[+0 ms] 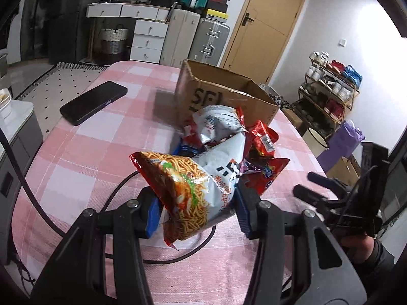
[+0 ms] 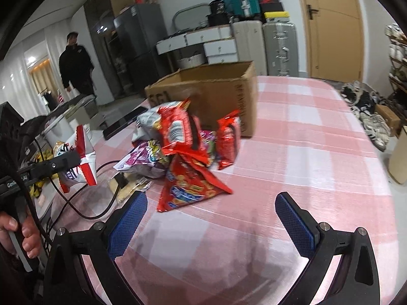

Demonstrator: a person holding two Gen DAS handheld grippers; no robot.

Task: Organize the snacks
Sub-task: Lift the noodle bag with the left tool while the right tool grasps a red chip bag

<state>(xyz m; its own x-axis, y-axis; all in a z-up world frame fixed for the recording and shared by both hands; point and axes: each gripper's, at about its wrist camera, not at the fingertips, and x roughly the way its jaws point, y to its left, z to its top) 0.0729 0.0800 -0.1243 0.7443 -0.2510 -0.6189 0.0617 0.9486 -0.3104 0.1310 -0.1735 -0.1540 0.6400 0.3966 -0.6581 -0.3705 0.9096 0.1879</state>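
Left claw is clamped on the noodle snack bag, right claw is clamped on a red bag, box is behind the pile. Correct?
One error: the right claw holds nothing. The right wrist view shows it wide open over bare tablecloth, short of the red bag. The rest stands: the left claw is clamped on the noodle snack bag, and the box is behind the pile.

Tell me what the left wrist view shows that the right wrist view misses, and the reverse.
Left wrist only: the left tool shut on a noodle-print snack bag, held clear of the pile, and a shoe rack by the wall. Right wrist only: the right tool open and empty over the pink checked tablecloth, and a person in black standing in the background. Both: the cardboard box, the snack pile in front of it, and the black phone.
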